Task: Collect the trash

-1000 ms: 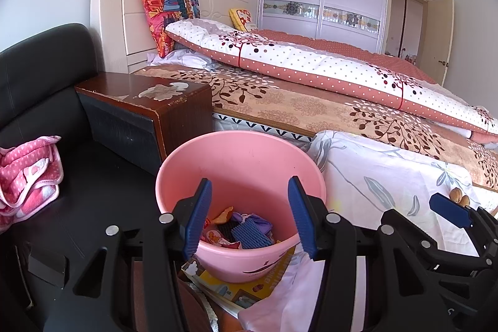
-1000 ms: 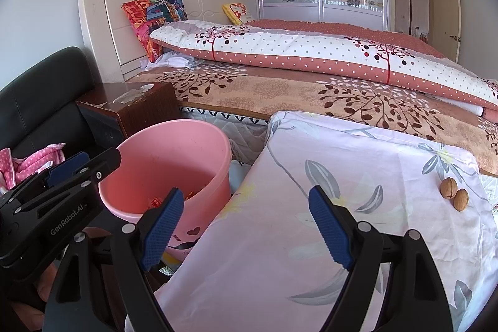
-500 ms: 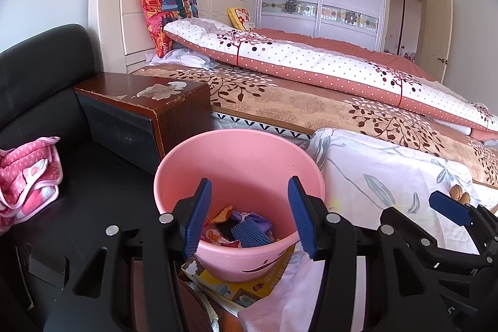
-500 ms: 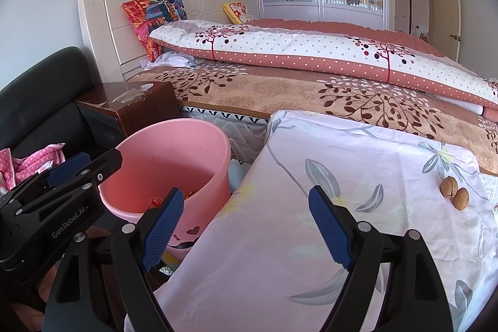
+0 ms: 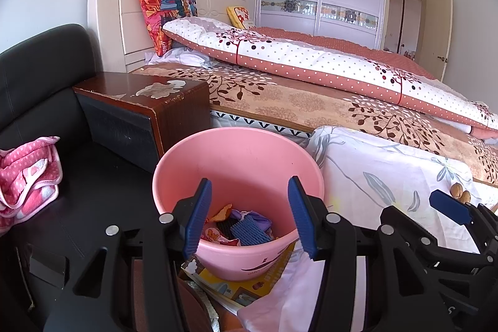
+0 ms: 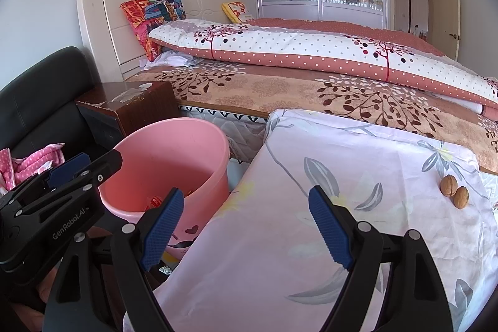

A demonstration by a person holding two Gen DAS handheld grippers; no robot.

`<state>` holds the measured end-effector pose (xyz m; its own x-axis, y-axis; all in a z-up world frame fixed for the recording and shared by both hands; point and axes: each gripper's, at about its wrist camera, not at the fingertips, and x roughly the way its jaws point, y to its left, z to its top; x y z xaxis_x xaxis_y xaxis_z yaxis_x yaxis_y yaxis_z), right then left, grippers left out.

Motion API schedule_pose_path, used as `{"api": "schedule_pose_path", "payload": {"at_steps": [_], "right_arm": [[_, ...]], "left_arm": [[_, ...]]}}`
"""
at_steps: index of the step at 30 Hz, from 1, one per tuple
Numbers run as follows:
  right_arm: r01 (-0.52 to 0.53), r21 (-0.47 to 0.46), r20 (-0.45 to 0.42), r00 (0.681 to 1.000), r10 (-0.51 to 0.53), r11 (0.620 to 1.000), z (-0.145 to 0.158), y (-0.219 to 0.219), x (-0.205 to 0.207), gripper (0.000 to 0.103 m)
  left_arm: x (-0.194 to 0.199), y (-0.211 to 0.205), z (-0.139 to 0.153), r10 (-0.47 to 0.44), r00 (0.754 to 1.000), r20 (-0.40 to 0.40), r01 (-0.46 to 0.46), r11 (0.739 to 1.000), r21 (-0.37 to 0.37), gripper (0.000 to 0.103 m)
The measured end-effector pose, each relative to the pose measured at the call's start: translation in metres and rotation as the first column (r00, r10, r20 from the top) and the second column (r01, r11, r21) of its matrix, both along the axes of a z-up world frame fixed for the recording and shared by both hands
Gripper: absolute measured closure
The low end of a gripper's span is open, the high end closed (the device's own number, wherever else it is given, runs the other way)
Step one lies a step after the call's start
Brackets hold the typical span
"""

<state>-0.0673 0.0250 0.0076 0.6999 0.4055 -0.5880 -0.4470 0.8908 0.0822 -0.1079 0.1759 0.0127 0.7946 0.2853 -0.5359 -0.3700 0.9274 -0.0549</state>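
A pink bucket stands on the floor between a dark nightstand and a white flowered cloth. Several wrappers and a blue ribbed piece lie at its bottom. My left gripper hangs open over the bucket's near rim, nothing between its blue pads. My right gripper is open above the flowered cloth, also empty. Two walnuts rest on the cloth at the far right. Each gripper shows at the edge of the other's view.
A wooden nightstand stands left of the bucket, beside a black sofa with a pink dotted cloth. A bed with quilts fills the back. A picture book lies under the bucket.
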Motion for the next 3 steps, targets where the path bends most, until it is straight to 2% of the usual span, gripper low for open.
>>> {"api": "schedule_pose_path", "payload": {"at_steps": [3], "right_arm": [[0.000,0.000,0.000,1.000,0.000,1.000,0.0005,0.0005,0.0005,0.022]], "left_arm": [[-0.0002,-0.0001,-0.0004,-0.002,1.000,-0.001,0.002,1.000,-0.001,0.052]]}}
